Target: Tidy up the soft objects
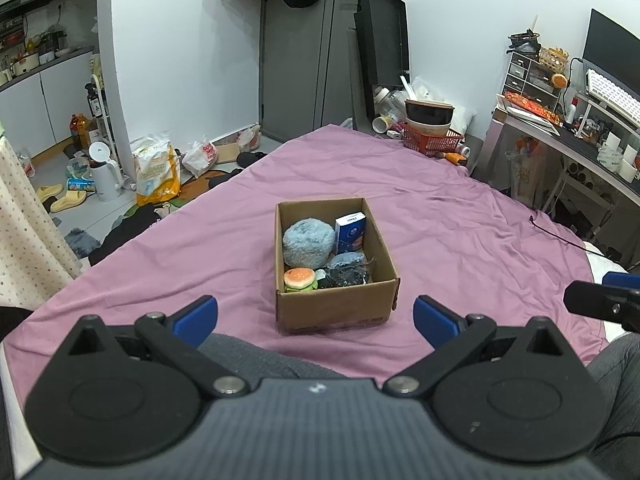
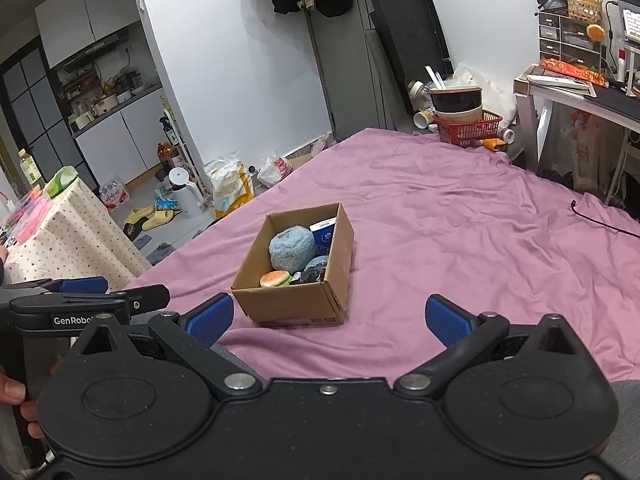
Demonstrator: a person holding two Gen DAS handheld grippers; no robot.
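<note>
An open cardboard box (image 1: 340, 307) (image 2: 288, 300) stands on the purple bedsheet (image 1: 460, 216) (image 2: 460, 232). Inside lie a fluffy blue ball (image 1: 308, 242) (image 2: 291, 249), a toy burger (image 1: 299, 279) (image 2: 275, 279), a blue-and-white tissue pack (image 1: 350, 232) (image 2: 323, 233) and a dark bundle in clear wrap (image 1: 347, 270) (image 2: 316, 270). My left gripper (image 1: 316, 318) is open and empty, just short of the box. My right gripper (image 2: 329, 318) is open and empty, to the right of the box's near corner.
A red basket with stacked bowls (image 1: 431, 128) (image 2: 466, 120) stands at the bed's far end. A desk (image 1: 592, 148) (image 2: 580, 92) lies right. A dotted cloth-covered table (image 2: 72, 232) stands left. Floor clutter (image 1: 152, 176) lies beyond the bed's left edge.
</note>
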